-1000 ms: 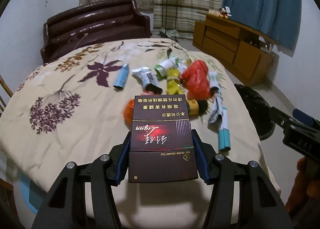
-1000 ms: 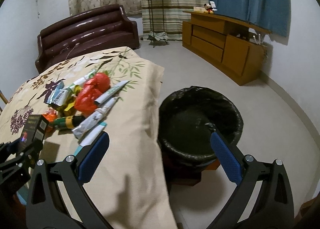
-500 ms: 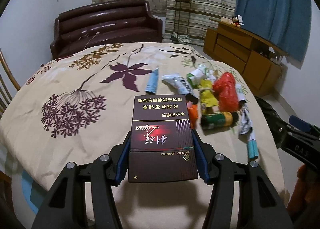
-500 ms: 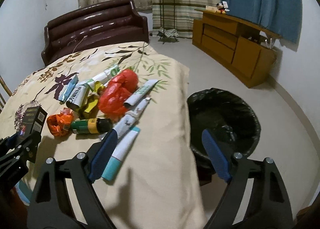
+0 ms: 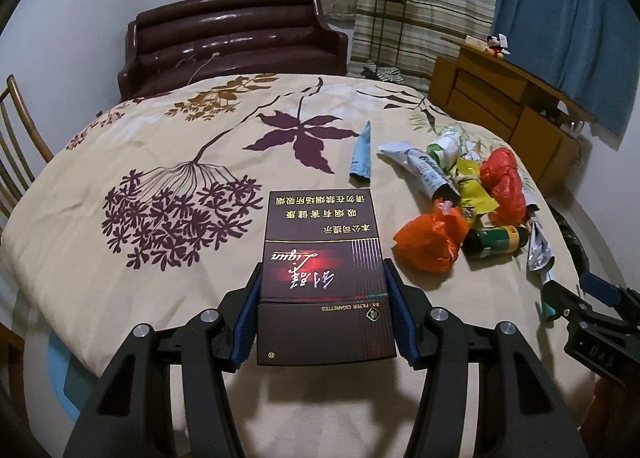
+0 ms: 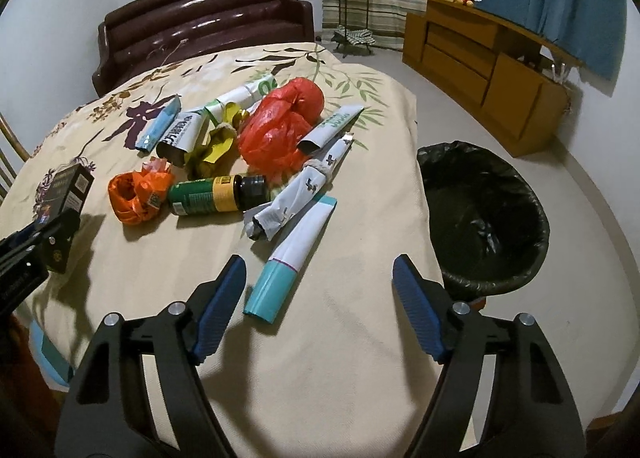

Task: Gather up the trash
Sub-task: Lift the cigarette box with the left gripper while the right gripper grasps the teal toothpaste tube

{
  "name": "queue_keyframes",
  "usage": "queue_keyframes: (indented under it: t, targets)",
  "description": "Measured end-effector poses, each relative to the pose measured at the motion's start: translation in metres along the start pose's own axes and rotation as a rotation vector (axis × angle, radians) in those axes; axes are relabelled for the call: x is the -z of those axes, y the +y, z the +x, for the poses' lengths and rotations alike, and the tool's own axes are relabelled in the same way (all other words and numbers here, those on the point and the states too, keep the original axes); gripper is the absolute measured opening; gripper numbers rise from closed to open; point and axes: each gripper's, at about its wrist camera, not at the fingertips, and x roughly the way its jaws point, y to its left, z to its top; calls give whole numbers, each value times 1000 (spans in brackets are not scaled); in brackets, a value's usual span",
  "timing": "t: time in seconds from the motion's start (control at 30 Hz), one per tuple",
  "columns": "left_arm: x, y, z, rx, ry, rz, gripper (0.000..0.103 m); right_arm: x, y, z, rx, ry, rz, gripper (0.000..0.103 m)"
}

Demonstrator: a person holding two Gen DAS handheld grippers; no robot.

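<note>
My left gripper [image 5: 323, 278] is shut on a dark maroon cigarette box [image 5: 322, 270], held above the near side of the floral table; the box also shows at the left of the right wrist view [image 6: 66, 194]. My right gripper [image 6: 320, 270] is open and empty above the table's near right part, just short of a white and teal tube [image 6: 294, 258]. A trash pile lies beyond: an orange bag [image 6: 138, 196], a green bottle [image 6: 216, 194], a red bag [image 6: 284, 126], a crumpled white wrapper [image 6: 304, 188] and rolled tubes. A black-lined bin [image 6: 484, 214] stands on the floor right of the table.
The table carries a cream floral cloth [image 5: 160, 162]. A dark brown sofa [image 5: 232, 46] stands behind it, a wooden cabinet [image 6: 488, 62] at the back right, a chair [image 5: 16, 138] at the left edge. Open floor [image 6: 600, 298] lies around the bin.
The right gripper swung left from over the bin to over the table near the tube. The left gripper drew left and back with the box; the pile now lies to its right.
</note>
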Motion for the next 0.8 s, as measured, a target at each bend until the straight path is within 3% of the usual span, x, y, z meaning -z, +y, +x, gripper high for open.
queue_keyframes:
  t: [0.47,0.63,0.8]
  targets:
    - [2,-4,5,22,14,3,55,-1,-11,6,56,-18,-15,37]
    - [2,-7,5,35,11,2,55,-2,-17,5,51,-28,-8,18]
    - [3,-7,5,32,13,2,55,-2,-18,5,43,-30,-5,17]
